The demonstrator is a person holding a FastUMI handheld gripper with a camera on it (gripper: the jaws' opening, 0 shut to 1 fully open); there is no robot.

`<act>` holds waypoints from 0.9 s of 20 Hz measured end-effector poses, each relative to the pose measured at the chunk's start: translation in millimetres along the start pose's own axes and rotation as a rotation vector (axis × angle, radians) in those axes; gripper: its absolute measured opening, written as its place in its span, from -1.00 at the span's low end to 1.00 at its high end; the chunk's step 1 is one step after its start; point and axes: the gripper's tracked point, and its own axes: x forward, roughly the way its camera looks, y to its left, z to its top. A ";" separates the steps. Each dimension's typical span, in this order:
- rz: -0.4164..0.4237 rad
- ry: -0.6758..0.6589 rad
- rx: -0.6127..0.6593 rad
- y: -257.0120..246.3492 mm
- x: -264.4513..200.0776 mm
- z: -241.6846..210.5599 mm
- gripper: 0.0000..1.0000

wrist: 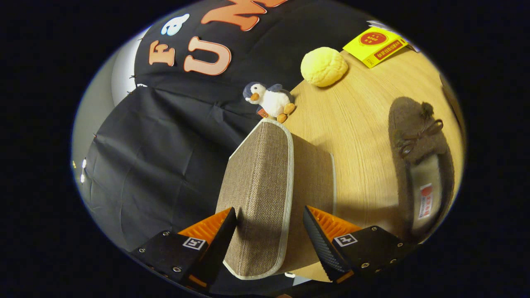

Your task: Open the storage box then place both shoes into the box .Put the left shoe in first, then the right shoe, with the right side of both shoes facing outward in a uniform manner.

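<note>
The storage box (314,174) is brown woven fabric with pale trim and stands on the wooden table (356,120) near its edge. Its lid (261,186) is a flat woven panel edged in pale trim that runs away from me between the fingers. My gripper (270,212) is open and straddles the lid's near end. One finger rests against the lid's face, and the other stands a small gap off its trimmed edge. A brown fuzzy slipper (418,161) with a bow and pale lining lies on the table, beyond and outside the finger nearer the box.
A small penguin plush (271,101) sits just past the lid's far end at the table's edge. Farther off lie a yellow bun-shaped ball (324,66) and a flat yellow packet (374,45). Black cloth hangs beside the table.
</note>
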 end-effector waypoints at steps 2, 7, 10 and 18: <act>0.033 -0.002 0.062 0.5 2.6 -1.6 0.92; 0.093 -0.038 0.164 13.7 -12.9 11.0 0.69; 0.084 -0.045 0.156 12.2 -22.0 18.6 0.45; 0.209 -0.044 0.274 41.0 -30.3 24.9 -0.50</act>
